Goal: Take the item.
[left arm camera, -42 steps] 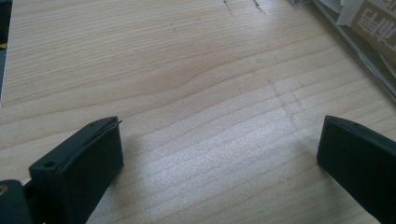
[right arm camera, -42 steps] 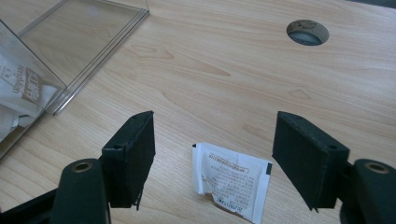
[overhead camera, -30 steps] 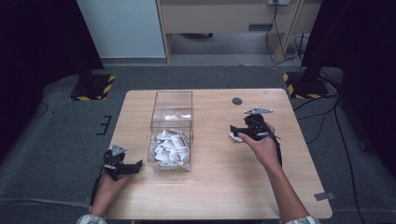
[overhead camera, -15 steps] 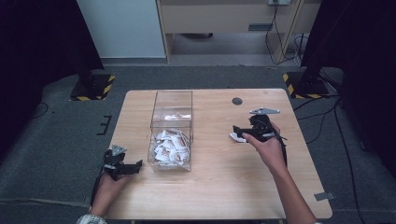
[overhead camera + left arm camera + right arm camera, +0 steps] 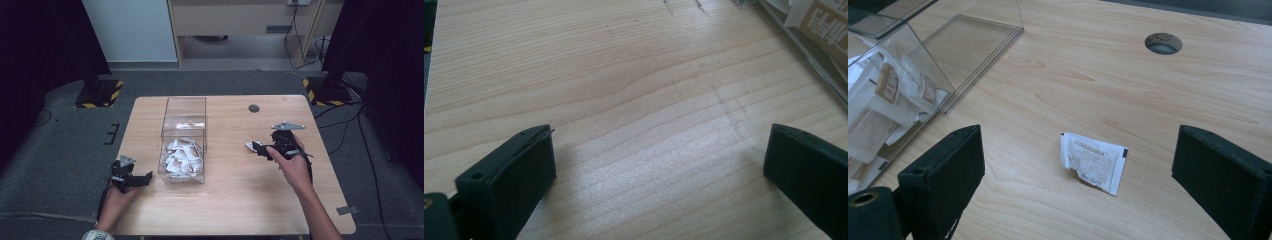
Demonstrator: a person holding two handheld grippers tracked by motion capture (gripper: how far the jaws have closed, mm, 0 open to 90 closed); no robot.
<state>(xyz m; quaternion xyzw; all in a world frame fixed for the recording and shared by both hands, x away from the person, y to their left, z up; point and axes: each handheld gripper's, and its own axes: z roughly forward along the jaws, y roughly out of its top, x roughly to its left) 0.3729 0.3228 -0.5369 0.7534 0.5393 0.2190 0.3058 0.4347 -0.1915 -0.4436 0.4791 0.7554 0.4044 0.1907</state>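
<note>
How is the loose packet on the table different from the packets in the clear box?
The loose packet lies alone, flat on the bare table in front of the right gripper, whose jaws stand open; the packets in the clear box are heaped together, overlapping and tilted. The loose one shows a mostly white printed face; several boxed ones show brown print. All are small white paper sachets.

Print on small white packet (image 5: pixel 1094 162) too fine to read. Clear box (image 5: pixel 923 75) cut off at left edge of right gripper view; its packets (image 5: pixel 182 156) too small in high view to count or read. In left gripper view, box corner (image 5: pixel 809 35) cropped at right edge. Person's forearms cut off at bottom of high view.
</note>
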